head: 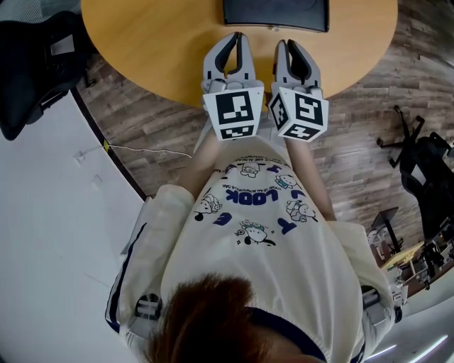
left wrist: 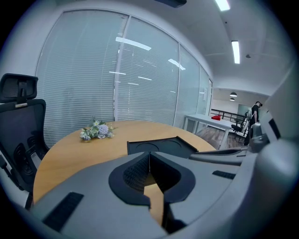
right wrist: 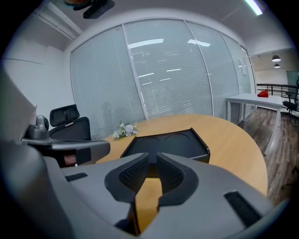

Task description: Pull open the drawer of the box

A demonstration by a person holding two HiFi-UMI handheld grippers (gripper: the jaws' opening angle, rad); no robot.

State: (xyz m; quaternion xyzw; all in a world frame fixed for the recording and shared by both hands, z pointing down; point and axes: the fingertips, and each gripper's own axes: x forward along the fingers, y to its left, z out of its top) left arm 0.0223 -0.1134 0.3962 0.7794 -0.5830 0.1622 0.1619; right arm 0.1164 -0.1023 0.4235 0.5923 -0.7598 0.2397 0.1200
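A flat black box (head: 276, 14) lies on the round wooden table (head: 142, 42), at its far side from me. In the gripper views the box (left wrist: 161, 145) (right wrist: 168, 144) shows two round recesses on its top, and I cannot make out a drawer front. My left gripper (head: 236, 37) and right gripper (head: 287, 44) hover side by side over the table's near edge, short of the box and not touching it. Both point toward it. The left gripper (left wrist: 149, 158) is shut on nothing. The right gripper (right wrist: 153, 161) is shut too, with nothing between its pads.
A small bunch of artificial flowers (left wrist: 97, 131) (right wrist: 124, 130) lies on the table beyond and left of the box. A black office chair (head: 35, 64) stands at the table's left. Another chair (head: 425, 170) stands on the wood floor to the right. Glass walls with blinds run behind the table.
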